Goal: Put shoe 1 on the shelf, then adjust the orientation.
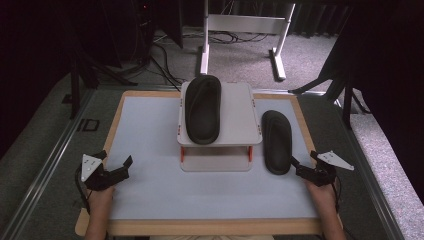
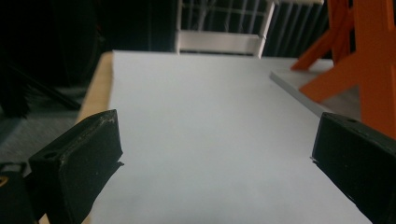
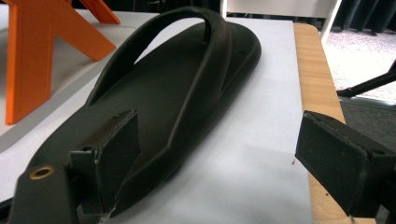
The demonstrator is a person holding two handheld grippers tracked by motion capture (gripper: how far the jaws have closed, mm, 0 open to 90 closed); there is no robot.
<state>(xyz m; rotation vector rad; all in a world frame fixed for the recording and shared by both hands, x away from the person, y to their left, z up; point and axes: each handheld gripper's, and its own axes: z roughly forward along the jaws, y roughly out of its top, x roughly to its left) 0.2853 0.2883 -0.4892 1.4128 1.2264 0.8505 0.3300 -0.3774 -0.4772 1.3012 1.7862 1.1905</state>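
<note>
The sandal on the mat lies flat, sole down, just ahead of the right claw, its long axis running straight away from the person, heel end nearest the claw and the strapped toe end pointing to the far edge. In the right gripper view the same sandal stretches away from the claw, whose jaws are spread wide; one jaw sits over the heel rim, though whether it touches I cannot tell, and the other hangs out past the sandal over bare mat, so nothing is pinched. The second sandal lies farther ahead and across from that claw, on top of the stand, long axis the same way. The stand is white with orange legs, just beside the floor-level sandal. That makes two sandals, one stand, two claws. The left claw hovers well apart from both sandals at the near corner of the mat, jaws spread wide with nothing between them; ahead of it there is only bare mat, with the stand's orange leg off to one side. A hand grips each tool from the near edge of the table.
</note>
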